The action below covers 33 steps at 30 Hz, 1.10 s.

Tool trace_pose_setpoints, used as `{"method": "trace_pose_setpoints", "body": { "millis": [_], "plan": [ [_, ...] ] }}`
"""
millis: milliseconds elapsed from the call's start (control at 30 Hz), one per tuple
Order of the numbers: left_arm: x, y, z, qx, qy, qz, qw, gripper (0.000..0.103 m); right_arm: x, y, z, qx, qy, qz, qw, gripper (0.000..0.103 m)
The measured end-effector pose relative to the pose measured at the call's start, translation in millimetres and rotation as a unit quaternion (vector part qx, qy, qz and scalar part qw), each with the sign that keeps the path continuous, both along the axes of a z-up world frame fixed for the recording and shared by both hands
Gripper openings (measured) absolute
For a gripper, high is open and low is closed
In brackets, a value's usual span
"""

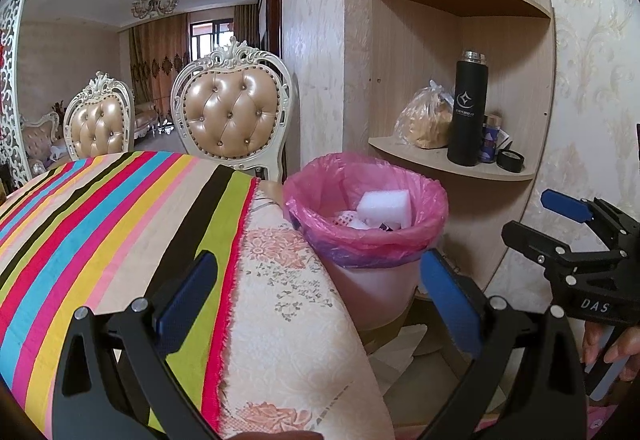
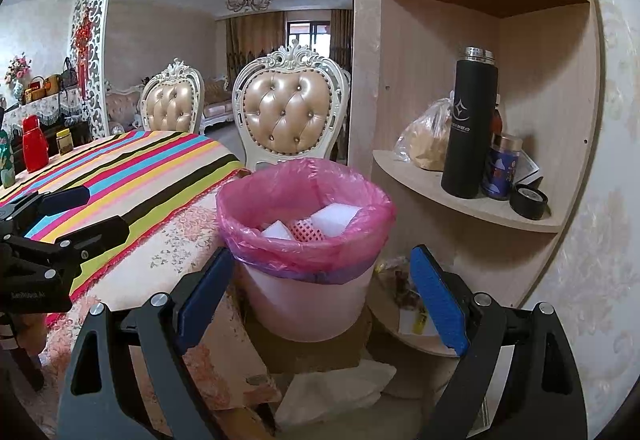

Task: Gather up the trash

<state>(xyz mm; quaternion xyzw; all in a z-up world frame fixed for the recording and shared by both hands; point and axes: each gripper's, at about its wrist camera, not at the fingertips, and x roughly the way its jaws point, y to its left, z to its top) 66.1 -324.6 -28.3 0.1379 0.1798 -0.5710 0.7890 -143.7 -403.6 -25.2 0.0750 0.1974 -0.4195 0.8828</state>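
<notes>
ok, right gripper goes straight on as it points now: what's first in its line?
Likely the trash bin, framed between the open right gripper fingers, with nothing visible in front of it. Depth is unclear.

Home dining rm: tufted chairs (image 2: 296, 116), chandelier (image 2: 248, 0), striped tablecloth (image 1: 100, 220).

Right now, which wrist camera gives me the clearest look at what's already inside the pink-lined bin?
The right wrist view: the bin sits centred between open fingers, showing white foam blocks and a red mesh piece. The left wrist view shows the bin off to the right; one foam block is clear, the mesh barely visible.
</notes>
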Motion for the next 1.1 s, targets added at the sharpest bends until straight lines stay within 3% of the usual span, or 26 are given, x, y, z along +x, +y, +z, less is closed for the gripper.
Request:
{"method": "trace_pose_setpoints", "body": {
  "millis": [1100],
  "plan": [
    [-7.9,4.8,0.9,-0.003,-0.003,-0.018,0.9998,0.098,4.3,3.5,-0.4,0.002,-0.001,0.011,1.000,0.085]
  ]
}}
